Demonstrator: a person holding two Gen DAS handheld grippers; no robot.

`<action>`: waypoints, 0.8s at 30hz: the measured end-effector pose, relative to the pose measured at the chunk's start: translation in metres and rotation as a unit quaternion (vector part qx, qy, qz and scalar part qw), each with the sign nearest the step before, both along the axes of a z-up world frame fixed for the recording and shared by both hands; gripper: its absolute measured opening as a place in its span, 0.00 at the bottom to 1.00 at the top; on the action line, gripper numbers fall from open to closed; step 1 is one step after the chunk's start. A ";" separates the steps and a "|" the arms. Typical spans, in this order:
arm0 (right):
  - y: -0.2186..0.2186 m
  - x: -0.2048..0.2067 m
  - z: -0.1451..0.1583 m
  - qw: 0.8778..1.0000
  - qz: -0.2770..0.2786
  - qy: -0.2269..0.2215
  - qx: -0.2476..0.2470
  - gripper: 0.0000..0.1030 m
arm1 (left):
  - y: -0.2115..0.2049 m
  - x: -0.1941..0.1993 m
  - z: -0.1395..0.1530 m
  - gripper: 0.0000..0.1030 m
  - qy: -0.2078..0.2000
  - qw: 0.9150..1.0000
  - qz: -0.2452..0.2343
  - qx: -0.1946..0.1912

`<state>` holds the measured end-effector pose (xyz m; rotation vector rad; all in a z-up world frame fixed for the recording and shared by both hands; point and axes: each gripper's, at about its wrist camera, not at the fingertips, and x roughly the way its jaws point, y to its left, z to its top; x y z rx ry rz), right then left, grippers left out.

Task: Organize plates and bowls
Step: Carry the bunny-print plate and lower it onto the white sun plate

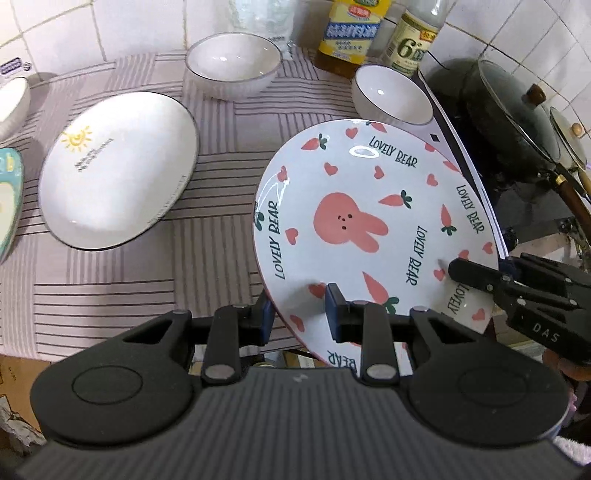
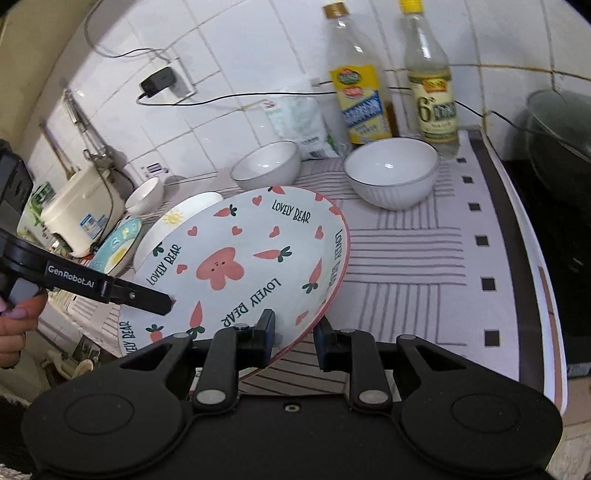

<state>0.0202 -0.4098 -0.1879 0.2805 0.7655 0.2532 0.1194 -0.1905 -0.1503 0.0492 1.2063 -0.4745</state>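
A white plate with a pink rabbit, carrots and "LOVELY BEAR" lettering (image 1: pixel 369 229) is held tilted above the striped cloth. My left gripper (image 1: pixel 299 314) is shut on its near rim. My right gripper (image 2: pixel 293 338) is shut on the rim at the other side; the plate also shows in the right wrist view (image 2: pixel 243 266). A plain white oval plate with a sun print (image 1: pixel 118 170) lies flat to the left. Two white bowls stand at the back: one (image 1: pixel 232 64) centre, one (image 1: pixel 391 96) right.
Two bottles (image 1: pixel 351 33) stand against the tiled wall. A dark wok with a glass lid (image 1: pixel 509 110) sits on the stove at right. A rice cooker (image 2: pixel 81 210), a small bowl (image 2: pixel 146 195) and a blue patterned plate (image 2: pixel 118 247) are at far left.
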 end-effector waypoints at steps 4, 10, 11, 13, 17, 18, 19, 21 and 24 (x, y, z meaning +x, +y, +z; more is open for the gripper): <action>0.011 0.010 0.007 1.000 0.023 -0.012 0.004 0.26 | 0.015 -0.002 0.009 0.26 -0.012 1.000 0.023 0.001; 0.035 0.037 0.018 0.997 0.069 -0.025 0.008 0.26 | 0.048 0.003 0.024 0.26 -0.027 0.997 0.065 0.004; 0.040 0.042 0.020 0.997 0.075 -0.028 0.008 0.26 | 0.055 0.005 0.026 0.26 -0.029 0.997 0.074 0.003; 0.050 0.054 0.022 0.996 0.089 -0.031 0.006 0.26 | 0.068 0.010 0.029 0.26 -0.031 0.996 0.087 0.003; 0.072 0.076 0.026 0.993 0.109 -0.034 0.004 0.26 | 0.093 0.026 0.030 0.26 -0.025 0.993 0.114 0.001; 0.078 0.081 0.026 0.993 0.115 -0.033 0.000 0.26 | 0.098 0.030 0.030 0.26 -0.023 0.993 0.117 0.002; 0.083 0.086 0.027 0.993 0.117 -0.033 -0.002 0.26 | 0.104 0.034 0.031 0.26 -0.023 0.993 0.119 0.003; 0.093 0.097 0.028 0.993 0.117 -0.031 0.002 0.26 | 0.116 0.043 0.030 0.26 -0.017 0.992 0.124 0.000; 0.105 0.111 0.026 0.992 0.121 -0.026 0.004 0.26 | 0.133 0.059 0.026 0.26 -0.006 0.992 0.128 -0.005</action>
